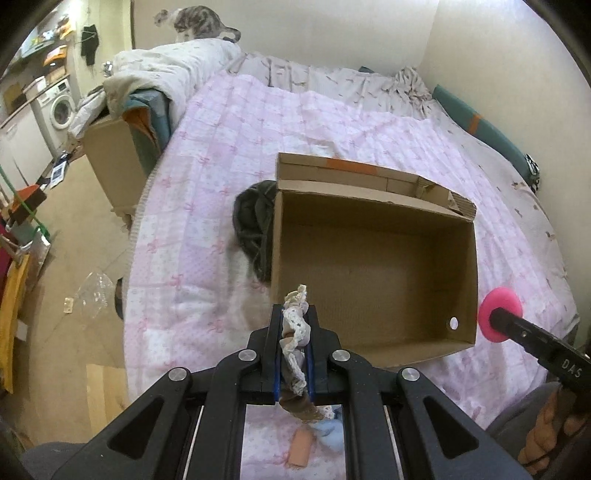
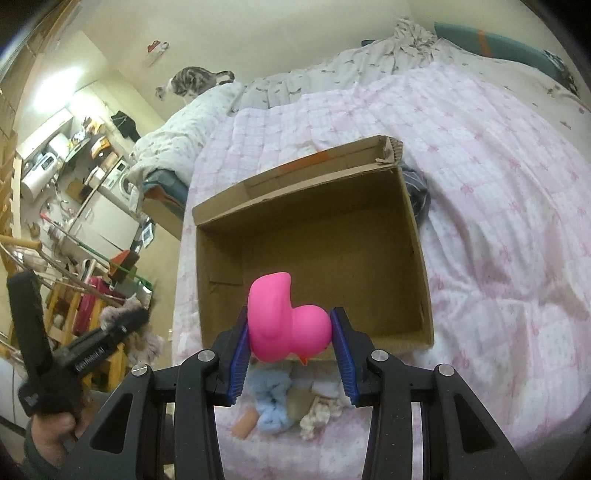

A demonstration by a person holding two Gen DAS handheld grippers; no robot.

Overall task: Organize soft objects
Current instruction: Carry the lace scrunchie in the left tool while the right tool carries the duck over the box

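Observation:
An open, empty cardboard box (image 1: 373,266) lies on the pink quilted bed; it also shows in the right wrist view (image 2: 314,240). My left gripper (image 1: 294,314) is shut on a beige lace-trimmed cloth item (image 1: 295,332) at the box's near left corner. My right gripper (image 2: 290,332) is shut on a pink rubber duck (image 2: 286,325) over the box's near edge; the duck's round base (image 1: 498,308) shows at the box's right side in the left wrist view. Below lie a light blue scrunchie (image 2: 271,406), a floral cloth piece (image 2: 319,413) and a peach toy (image 2: 245,424).
A dark knitted garment (image 1: 255,225) lies against the box's left wall. A cat (image 1: 199,22) stands on a bunched duvet at the bed's far left. A second cardboard box (image 1: 110,162) stands beside the bed. The bed's left edge drops to a cluttered floor.

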